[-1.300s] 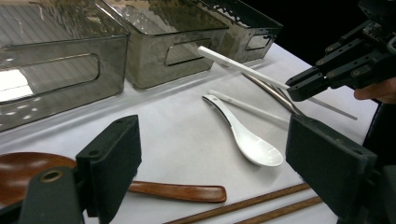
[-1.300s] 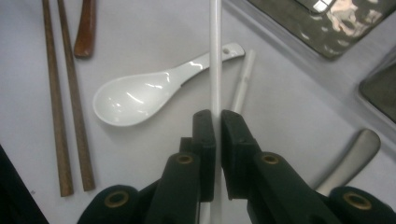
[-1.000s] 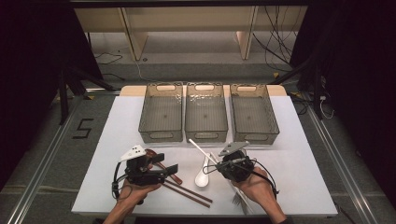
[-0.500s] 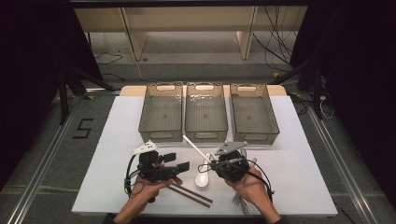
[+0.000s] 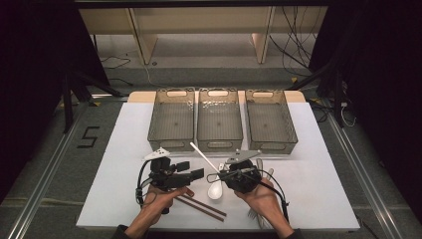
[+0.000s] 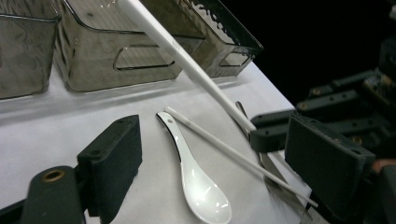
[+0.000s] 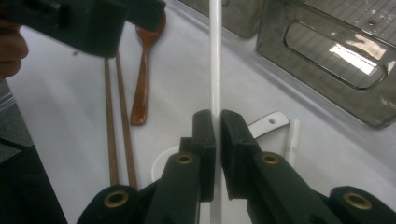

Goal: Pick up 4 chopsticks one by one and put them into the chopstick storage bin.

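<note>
1. High view: a white tabletop (image 5: 318, 189) carries three grey bins (image 5: 220, 119). The right gripper (image 5: 222, 175) holds a white chopstick (image 5: 204, 155) slanting up-left toward the bins.
2. Left gripper view: the left gripper (image 6: 224, 163) has its jaws wide and empty above a white spoon (image 6: 201, 186).
3. Right gripper view: the jaws clamp the chopstick, long axis pointing straight ahead. Keep the clamp firm and lift level.

In my right gripper view, the white chopstick (image 7: 215, 56) runs off the top edge and its lower length is hidden between the jaws. The wooden chopsticks (image 7: 116, 126) vanish behind the left gripper (image 7: 88, 23), itself cropped at the top edge.
</note>
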Demonstrator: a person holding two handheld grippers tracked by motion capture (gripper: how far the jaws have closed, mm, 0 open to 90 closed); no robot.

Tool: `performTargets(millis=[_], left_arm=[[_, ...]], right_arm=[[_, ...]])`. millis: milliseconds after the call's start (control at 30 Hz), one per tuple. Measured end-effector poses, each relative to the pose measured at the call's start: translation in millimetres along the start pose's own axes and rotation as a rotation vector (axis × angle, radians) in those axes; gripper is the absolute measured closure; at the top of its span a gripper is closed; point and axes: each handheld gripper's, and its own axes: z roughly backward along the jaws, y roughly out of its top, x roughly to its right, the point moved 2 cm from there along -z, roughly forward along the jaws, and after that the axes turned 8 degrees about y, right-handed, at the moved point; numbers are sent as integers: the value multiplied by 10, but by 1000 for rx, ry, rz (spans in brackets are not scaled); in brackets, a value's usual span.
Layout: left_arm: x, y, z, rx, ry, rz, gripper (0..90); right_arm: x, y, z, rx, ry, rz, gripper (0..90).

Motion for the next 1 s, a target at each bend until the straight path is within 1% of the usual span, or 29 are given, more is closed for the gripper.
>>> performTargets(millis=[33, 67, 100, 133, 200, 233, 267, 300, 333, 367, 400, 433, 500, 533, 567, 600, 700, 733, 767, 867, 933, 1000], left_arm=[[-9, 20, -18, -1, -1, 26, 188], [-9, 20, -18, -1, -1, 26, 189], [-8, 31, -45, -7, -6, 49, 192], [-8, 31, -45, -7, -6, 49, 196], [5, 36, -84, -14, -14, 89, 205], [5, 36, -84, -14, -14, 89, 212], [8, 39, -108, -15, -23, 120, 218], [6, 41, -118, -19, -30, 131, 220], [6, 41, -118, -19, -30, 131, 230], [5, 43, -141, -17, -42, 168, 242], [5, 43, -141, -17, -42, 168, 252], [4, 43, -147, -19, -43, 181, 265], [9, 46, -162, -23, -38, 188, 297], [10, 48, -169, -21, -40, 200, 311], [7, 51, -179, -22, -63, 234, 327], [6, 51, -184, -20, -71, 246, 344], [7, 53, -190, -19, -74, 258, 388], [9, 54, -193, -20, -78, 263, 388], [12, 55, -195, -25, -78, 266, 416], [25, 44, -216, -32, -94, 277, 454], [28, 41, -221, -33, -97, 279, 466], [31, 34, -234, -33, -105, 288, 505]], right_arm=[[-10, -1, -4, -2, 1, 1, 853], [-19, -2, -8, 1, 1, 3, 853], [-27, -2, -14, 2, 3, 3, 853], [-34, -3, -19, 2, 2, 7, 853], [-45, -4, -29, 4, 4, 10, 853], [-52, -4, -32, 6, 2, 9, 853], [-56, -4, -35, 10, 4, 9, 853], [-60, -3, -38, 12, 6, 11, 853], [-64, -2, -38, 13, 5, 12, 853], [-69, -1, -39, 16, 4, 12, 853], [-72, 0, -40, 17, 5, 12, 853], [-75, 1, -42, 19, 7, 14, 853], [-80, 2, -42, 28, 7, 15, 853], [-83, 4, -42, 29, 8, 16, 853], [-85, 5, -43, 32, 7, 18, 853], [-89, 6, -45, 35, 9, 18, 853], [-98, 9, -49, 44, 8, 18, 853], [-98, 9, -49, 44, 8, 18, 853], [-103, 12, -49, 49, 9, 21, 853], [-113, 17, -54, 56, 10, 21, 853], [-113, 17, -55, 56, 11, 22, 853], [-119, 16, -61, 58, 10, 24, 853]])
